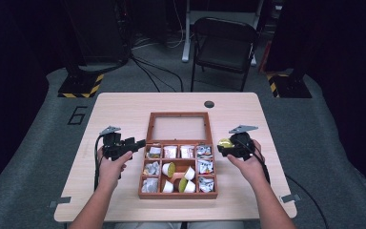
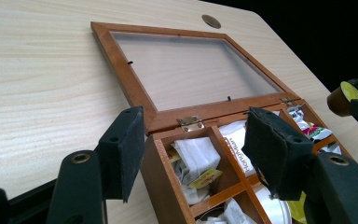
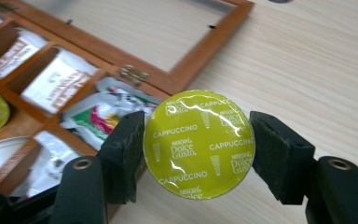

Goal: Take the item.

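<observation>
Between the right gripper's point(image 3: 198, 156) jaws sits a green-lidded cappuccino capsule point(image 3: 199, 143), clamped at its rim, just right of the wooden box point(image 1: 177, 195) above the tabletop point(image 1: 124, 107). Left gripper point(image 2: 200, 154) hovers wide and empty over the box's corner. Judging by this, keep the capsule level and grip gently.

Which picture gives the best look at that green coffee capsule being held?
The right gripper view: the capsule sits close between that gripper's fingers, its lid facing the camera, with "Cappuccino" readable. The high view shows it as a small yellow-green spot in the right gripper. The left gripper view catches it edge-on at far right.
</observation>
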